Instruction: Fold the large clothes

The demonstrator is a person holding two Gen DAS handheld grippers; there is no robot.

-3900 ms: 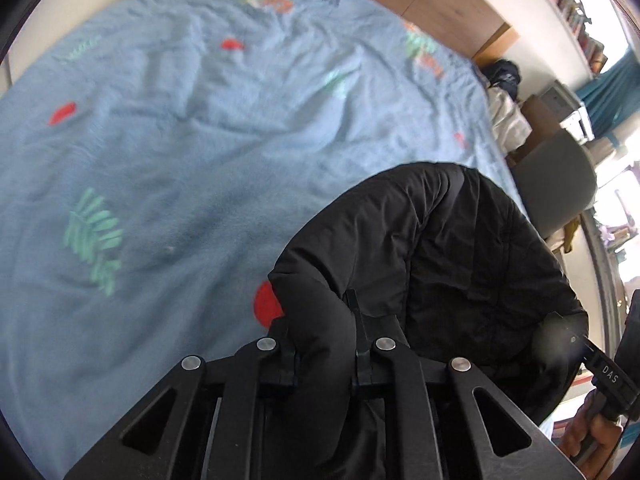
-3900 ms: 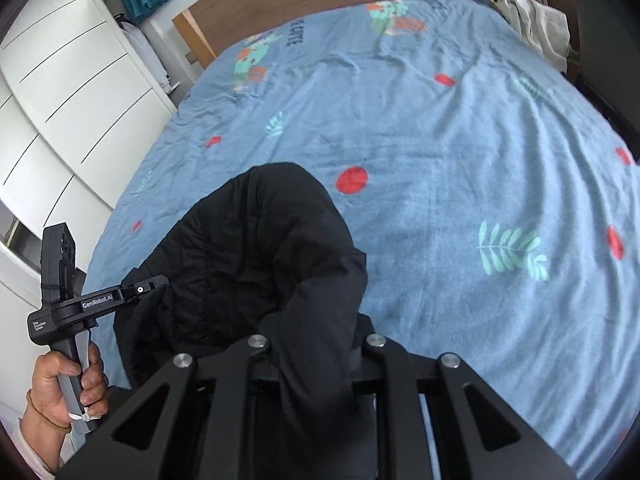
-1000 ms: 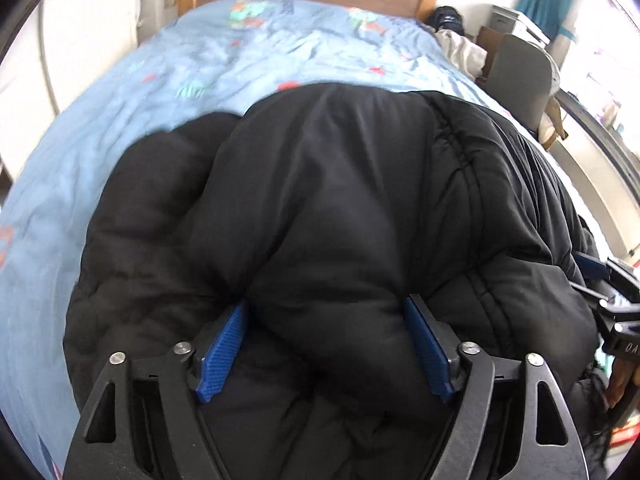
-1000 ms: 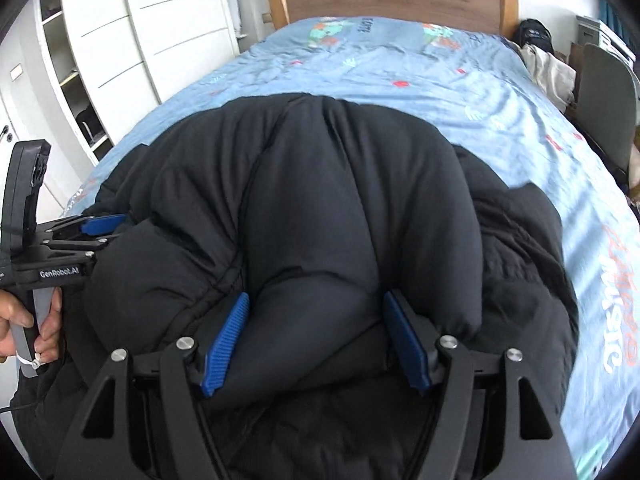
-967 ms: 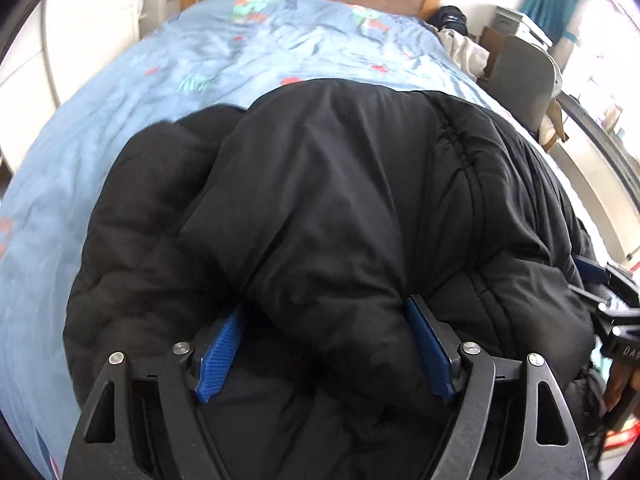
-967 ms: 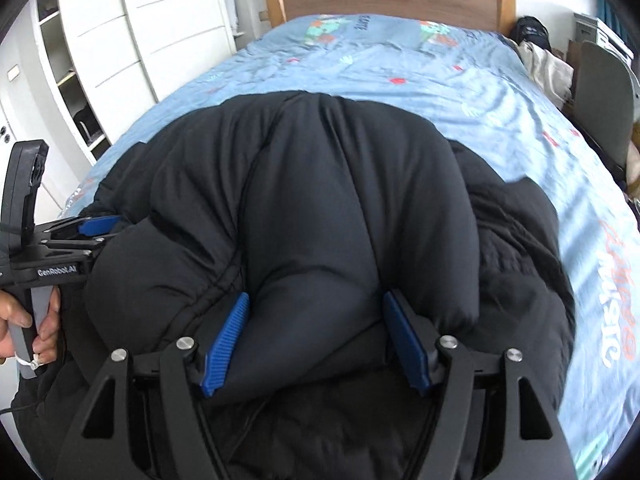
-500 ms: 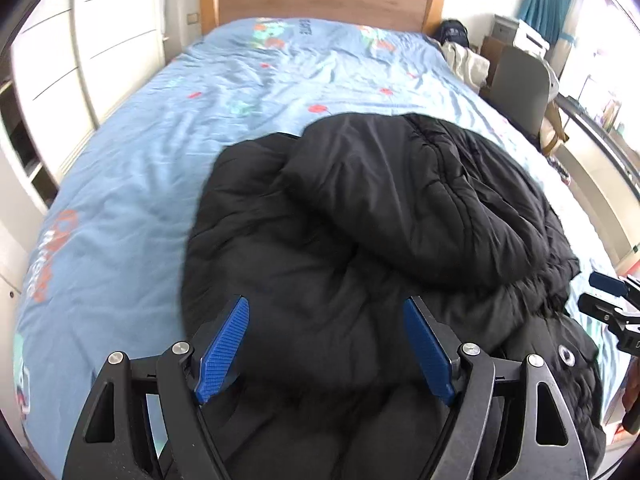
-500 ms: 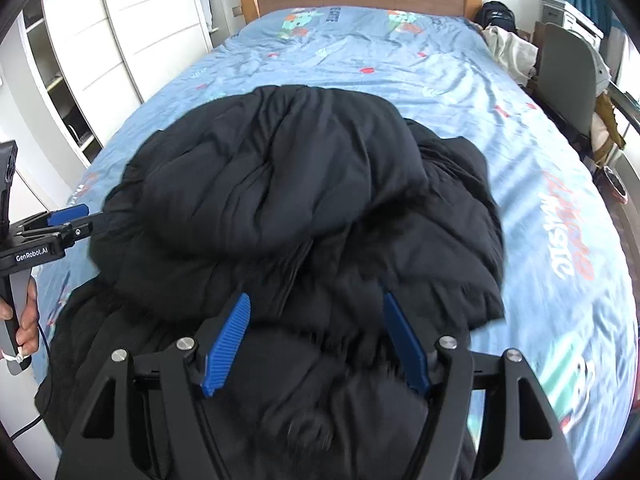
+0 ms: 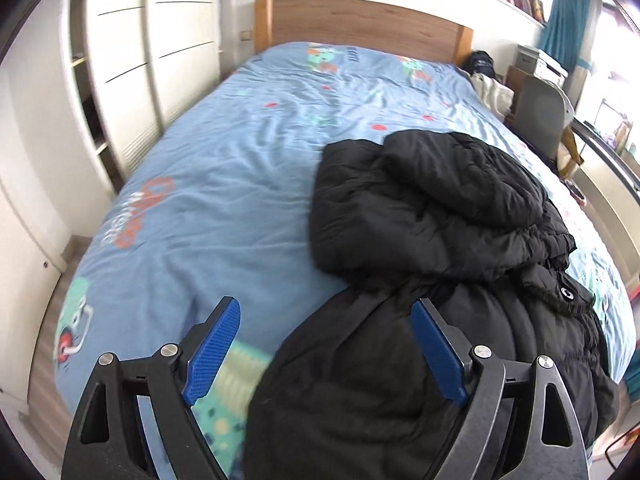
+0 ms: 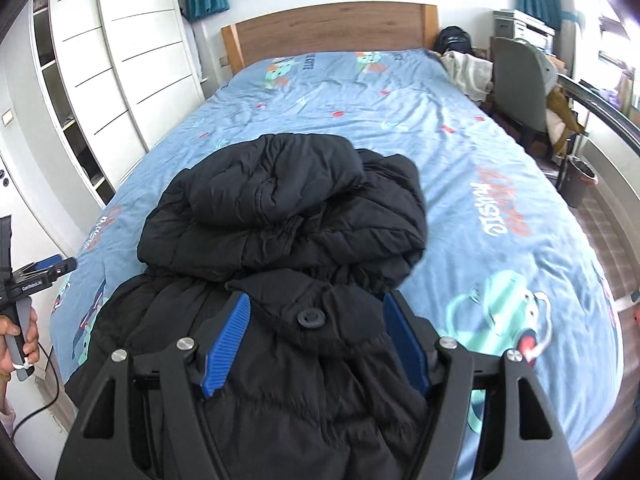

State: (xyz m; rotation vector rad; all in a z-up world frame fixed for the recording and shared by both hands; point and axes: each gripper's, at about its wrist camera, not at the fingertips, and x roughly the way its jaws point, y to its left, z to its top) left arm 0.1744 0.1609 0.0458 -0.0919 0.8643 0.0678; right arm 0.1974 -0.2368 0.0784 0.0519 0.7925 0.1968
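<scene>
Right wrist view: the right gripper hangs released above the black puffer coat; the left gripper is spreading wider, empty. The coat lies on the bed, top folded over, lower half probably unfolded.

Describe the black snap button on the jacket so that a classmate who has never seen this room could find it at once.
Start at the blue patterned bed and find the black puffer jacket heaped at its near end. On the flap nearest the camera sits a round snap button, the only hard, ringed disc on the soft quilted fabric.
</scene>
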